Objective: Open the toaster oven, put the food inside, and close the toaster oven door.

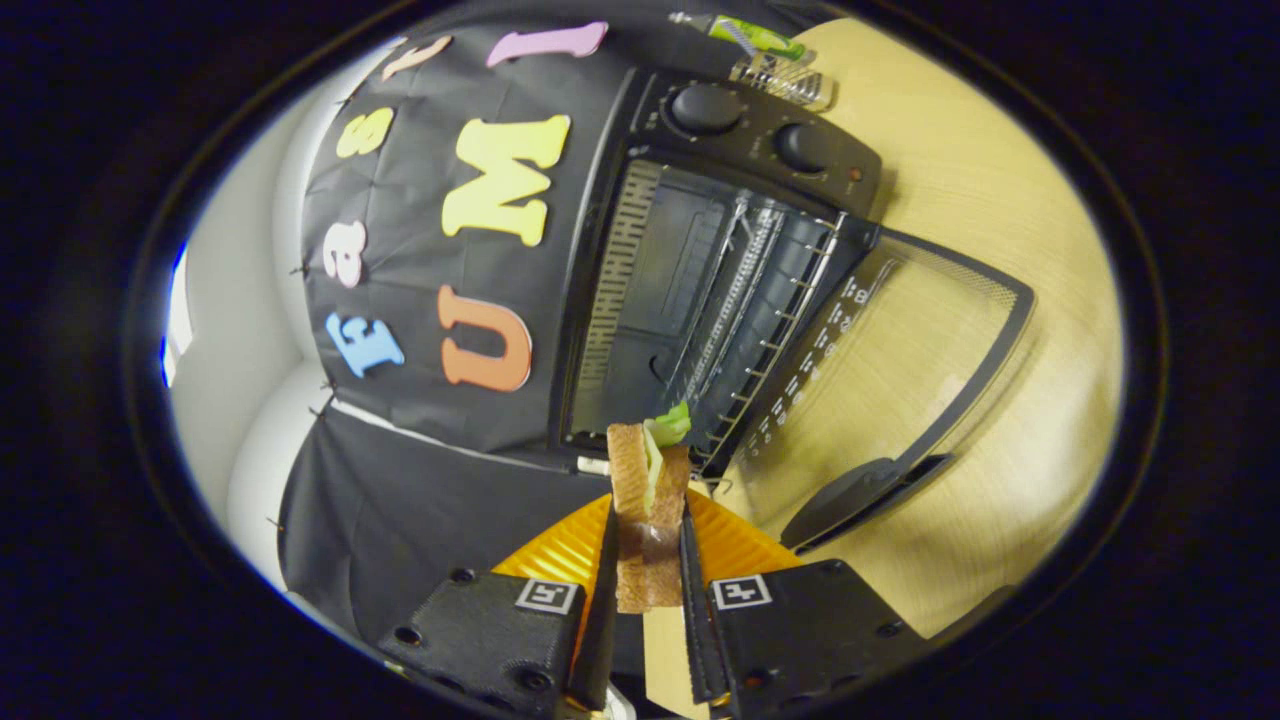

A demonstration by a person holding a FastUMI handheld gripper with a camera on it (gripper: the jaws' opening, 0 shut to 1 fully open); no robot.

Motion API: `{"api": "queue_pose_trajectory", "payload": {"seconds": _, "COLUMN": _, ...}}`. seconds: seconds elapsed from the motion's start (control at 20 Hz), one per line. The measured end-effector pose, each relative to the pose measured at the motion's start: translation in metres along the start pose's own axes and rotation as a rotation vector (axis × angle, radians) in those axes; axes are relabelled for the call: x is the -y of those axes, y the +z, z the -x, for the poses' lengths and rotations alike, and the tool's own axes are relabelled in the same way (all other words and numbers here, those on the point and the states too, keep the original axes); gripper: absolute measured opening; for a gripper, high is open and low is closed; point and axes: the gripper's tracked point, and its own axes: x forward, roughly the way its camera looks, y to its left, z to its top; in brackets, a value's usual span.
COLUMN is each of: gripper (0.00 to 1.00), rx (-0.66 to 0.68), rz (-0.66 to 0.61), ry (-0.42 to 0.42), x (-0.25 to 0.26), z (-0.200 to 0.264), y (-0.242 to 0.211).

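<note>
Pale wooden worktop [980, 200] carries the open toaster oven [700, 290]; fingers [605, 600] clamp the sandwich [648, 500] between them, just before its mouth.

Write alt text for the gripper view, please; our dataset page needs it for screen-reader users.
The tool is shut on a sandwich with lettuce poking out, held just in front of an open toaster oven. The oven's glass door lies folded down on the wooden table, its wire rack bare, and an orange plate sits beneath the fingers.
</note>
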Motion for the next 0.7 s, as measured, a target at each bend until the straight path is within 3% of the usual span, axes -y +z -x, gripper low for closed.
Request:
{"api": "queue_pose_trajectory", "payload": {"seconds": 0.2, "gripper": 0.36, "rx": 0.228, "rz": -0.003, "ry": 0.024, "x": 0.001, "z": -0.013, "y": 0.048}}
{"api": "queue_pose_trajectory", "payload": {"seconds": 0.35, "gripper": 0.36, "rx": 0.378, "rz": 0.073, "ry": 0.025, "x": -0.009, "z": -0.023, "y": 0.081}}
{"api": "queue_pose_trajectory", "payload": {"seconds": 0.4, "gripper": 0.36, "rx": 0.405, "rz": 0.082, "ry": 0.047, "x": -0.016, "z": -0.028, "y": 0.09}}
{"api": "queue_pose_trajectory", "payload": {"seconds": 0.7, "gripper": 0.41, "rx": 0.462, "rz": 0.042, "ry": -0.026, "x": 0.006, "z": -0.074, "y": 0.135}}
